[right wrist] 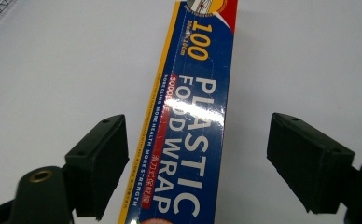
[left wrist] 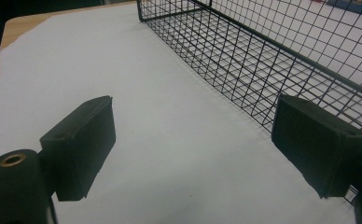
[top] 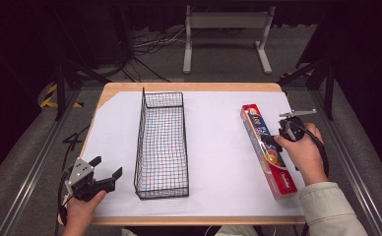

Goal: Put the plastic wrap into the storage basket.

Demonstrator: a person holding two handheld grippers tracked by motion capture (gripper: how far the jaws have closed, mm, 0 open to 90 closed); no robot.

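Right jaws spread astride plastic wrap box (right wrist: 188, 121), left jaws apart beside wire basket (left wrist: 281, 60)

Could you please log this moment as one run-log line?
left gripper: open, beside wire basket | right gripper: open, jaws straddling plastic food wrap box, not closed | basket: empty

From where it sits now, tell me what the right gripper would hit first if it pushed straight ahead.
Most likely the plastic food wrap box. The right gripper has its open jaws to either side of the box, which runs straight ahead between them. Its height above the box is unclear, so contact isn't certain.
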